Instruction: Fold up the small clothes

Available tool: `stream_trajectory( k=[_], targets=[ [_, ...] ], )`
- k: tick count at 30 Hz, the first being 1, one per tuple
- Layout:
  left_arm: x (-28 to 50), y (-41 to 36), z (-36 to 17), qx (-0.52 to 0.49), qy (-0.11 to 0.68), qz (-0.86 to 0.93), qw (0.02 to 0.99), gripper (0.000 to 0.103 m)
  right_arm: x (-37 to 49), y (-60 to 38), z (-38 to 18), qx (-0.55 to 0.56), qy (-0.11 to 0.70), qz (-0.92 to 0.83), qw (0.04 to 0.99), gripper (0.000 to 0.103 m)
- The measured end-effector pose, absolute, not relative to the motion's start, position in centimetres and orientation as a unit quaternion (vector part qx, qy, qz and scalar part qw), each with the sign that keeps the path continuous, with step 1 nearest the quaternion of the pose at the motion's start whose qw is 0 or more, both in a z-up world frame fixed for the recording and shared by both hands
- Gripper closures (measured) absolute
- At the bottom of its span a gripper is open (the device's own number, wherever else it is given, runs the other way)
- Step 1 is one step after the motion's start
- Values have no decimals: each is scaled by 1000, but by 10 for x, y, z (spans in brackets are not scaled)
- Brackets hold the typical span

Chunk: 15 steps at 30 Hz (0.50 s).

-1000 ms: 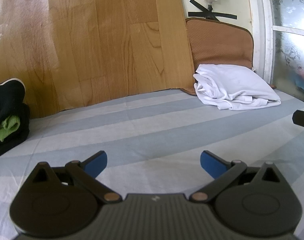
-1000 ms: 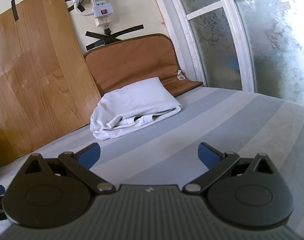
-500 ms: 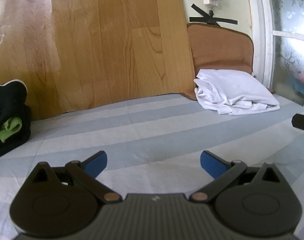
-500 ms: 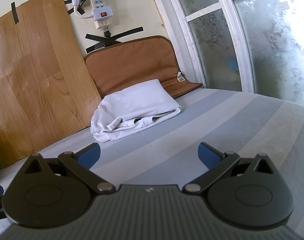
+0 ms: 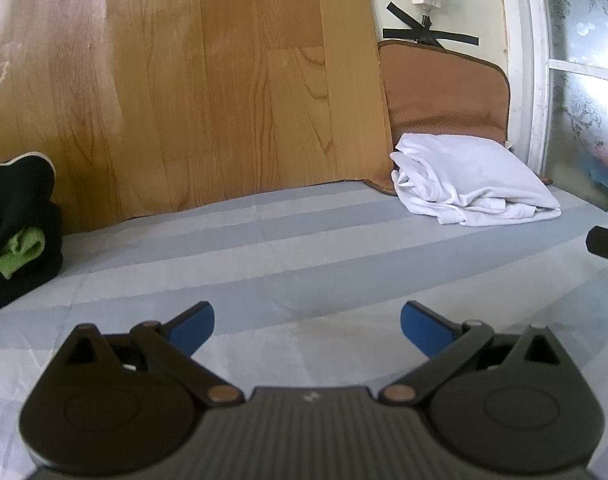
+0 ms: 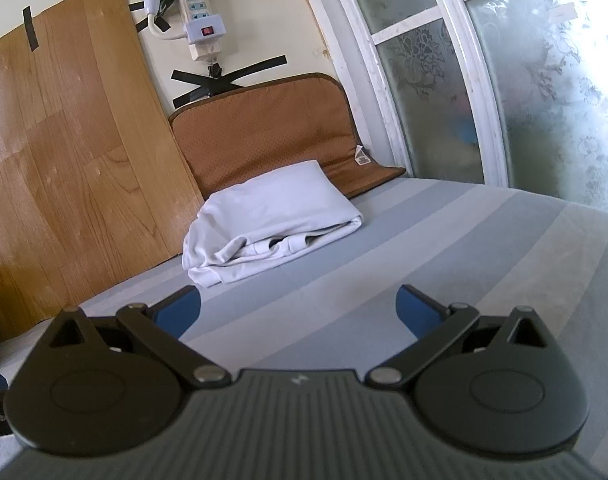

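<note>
White cloth, a folded garment (image 6: 272, 220), lies at the far end of the bed (image 6: 443, 248), resting against a brown padded cushion (image 6: 264, 128) propped on the wall. From my right claw (image 6: 298, 312) it sits ahead and a little to the left, well apart from the blue pads (image 6: 180, 312), which are spread wide with nothing between them. My left claw (image 5: 305, 328) is likewise spread and empty, hovering over the striped grey-blue sheet; from it the white garment (image 5: 471, 184) is far ahead and off to the right. At the left edge of that view I see a dark heap of clothes (image 5: 20, 224) with a green piece tucked in it, near the wood-grain panel (image 5: 184, 80).
</note>
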<state>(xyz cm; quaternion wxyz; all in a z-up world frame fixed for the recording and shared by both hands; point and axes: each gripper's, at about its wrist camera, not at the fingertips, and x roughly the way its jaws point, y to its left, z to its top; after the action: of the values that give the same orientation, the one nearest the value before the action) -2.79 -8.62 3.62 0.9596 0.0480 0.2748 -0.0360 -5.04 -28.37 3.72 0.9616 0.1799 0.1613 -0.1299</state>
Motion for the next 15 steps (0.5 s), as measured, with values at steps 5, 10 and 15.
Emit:
stream_trajectory(
  k=[5,10,15],
  targets=[
    [-29,-87,36,55,274,-30,960,0,-49,-283,37,179,165,-130,961,0],
    [-25,-84,35,45,293,-27,955,0,-47,-284,37,179,168,-130,961,0],
    [-26,-88,32,58,294,-20,954,0,-47,-284,37,178,169,-130,961,0]
  ],
)
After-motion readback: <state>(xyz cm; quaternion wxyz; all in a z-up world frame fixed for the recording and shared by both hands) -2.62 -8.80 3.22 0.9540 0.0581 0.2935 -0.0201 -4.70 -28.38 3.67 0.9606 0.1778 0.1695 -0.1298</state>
